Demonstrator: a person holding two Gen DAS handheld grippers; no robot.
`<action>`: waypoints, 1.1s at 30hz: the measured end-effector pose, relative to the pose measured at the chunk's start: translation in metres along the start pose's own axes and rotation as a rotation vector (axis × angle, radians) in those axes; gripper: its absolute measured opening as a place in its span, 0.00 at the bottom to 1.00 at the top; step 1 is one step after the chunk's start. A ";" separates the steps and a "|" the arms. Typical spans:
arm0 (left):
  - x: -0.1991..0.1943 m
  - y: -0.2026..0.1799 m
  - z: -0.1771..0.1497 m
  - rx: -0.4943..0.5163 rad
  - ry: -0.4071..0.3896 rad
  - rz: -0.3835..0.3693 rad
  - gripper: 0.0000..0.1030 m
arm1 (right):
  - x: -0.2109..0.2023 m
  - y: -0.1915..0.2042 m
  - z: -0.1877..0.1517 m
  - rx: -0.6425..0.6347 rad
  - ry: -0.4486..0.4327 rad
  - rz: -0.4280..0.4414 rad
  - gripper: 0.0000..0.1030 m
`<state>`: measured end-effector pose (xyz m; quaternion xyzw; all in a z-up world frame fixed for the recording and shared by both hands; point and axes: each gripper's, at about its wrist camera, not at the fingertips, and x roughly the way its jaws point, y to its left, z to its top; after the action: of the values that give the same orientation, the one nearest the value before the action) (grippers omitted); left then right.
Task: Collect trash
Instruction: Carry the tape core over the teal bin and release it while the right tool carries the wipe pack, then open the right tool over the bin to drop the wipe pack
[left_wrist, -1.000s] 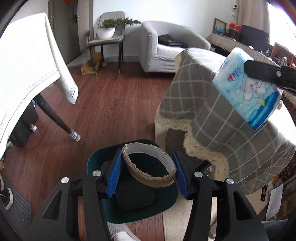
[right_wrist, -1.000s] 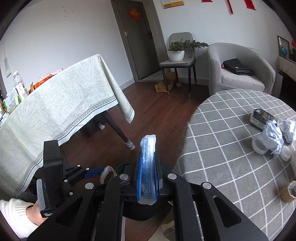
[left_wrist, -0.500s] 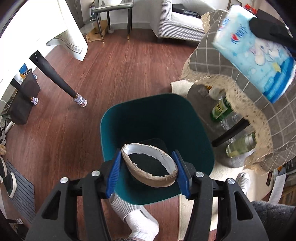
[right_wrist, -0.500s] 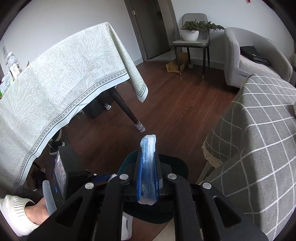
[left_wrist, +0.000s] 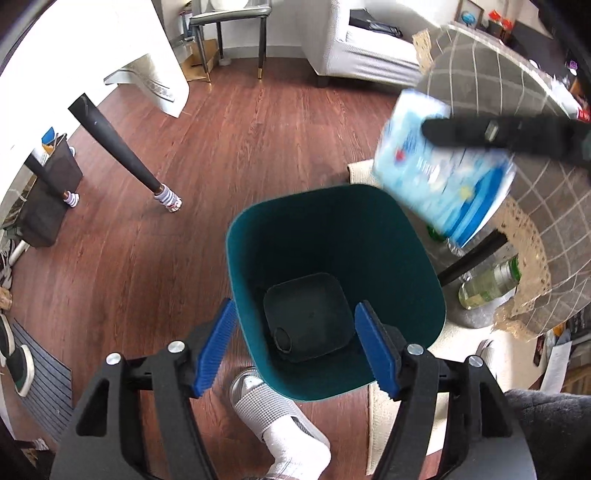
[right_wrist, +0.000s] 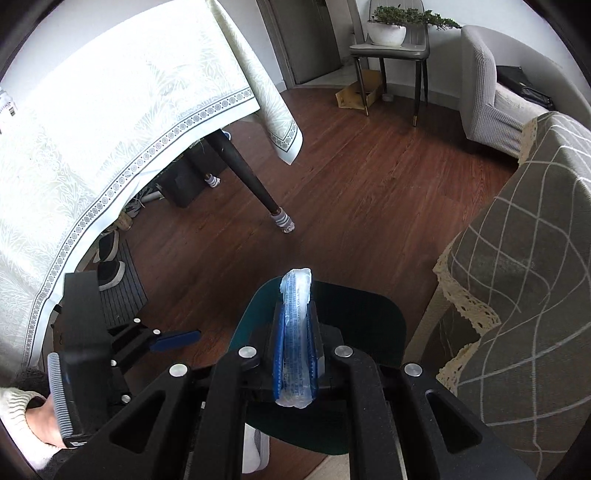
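A teal waste bin (left_wrist: 236, 258) stands on the wood floor, seen from above. My left gripper (left_wrist: 295, 347) hangs over its near rim, its jaws opening and nothing between the blue pads (left_wrist: 216, 347). A small dark round shape (left_wrist: 282, 338) lies on the bin's bottom, too dark to identify. My right gripper (right_wrist: 295, 314) is shut on a flat light-blue tissue pack (right_wrist: 295, 332), held on edge above the bin (right_wrist: 369, 299). In the left wrist view the pack (left_wrist: 439, 177) hovers blurred over the bin's far right corner, clamped by a black finger (left_wrist: 498, 133).
A person's foot in a white sock and grey slipper (left_wrist: 266, 402) stands beside the bin. Black table legs (left_wrist: 122, 147) under a white tablecloth (right_wrist: 110, 129) are at left. At right is a grey checked tablecloth (right_wrist: 524, 295), with bottles (left_wrist: 491, 280) under it.
The cardboard ring that the left gripper held is gone from its jaws, which have spread apart. Both grippers have sunk toward the bin, and the tissue pack now hangs lower over it.
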<state>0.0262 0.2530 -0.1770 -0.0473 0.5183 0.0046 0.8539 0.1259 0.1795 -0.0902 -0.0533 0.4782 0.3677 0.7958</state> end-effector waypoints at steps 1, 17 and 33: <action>-0.003 0.002 0.001 -0.005 -0.007 -0.002 0.68 | 0.004 0.000 -0.001 0.001 0.009 -0.002 0.10; -0.064 0.005 0.021 -0.025 -0.182 -0.053 0.51 | 0.066 0.002 -0.026 -0.019 0.187 -0.073 0.10; -0.108 -0.004 0.035 -0.047 -0.280 -0.101 0.36 | 0.073 -0.009 -0.051 -0.067 0.266 -0.144 0.45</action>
<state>0.0069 0.2566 -0.0649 -0.0921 0.3909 -0.0200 0.9156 0.1144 0.1902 -0.1787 -0.1622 0.5620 0.3149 0.7474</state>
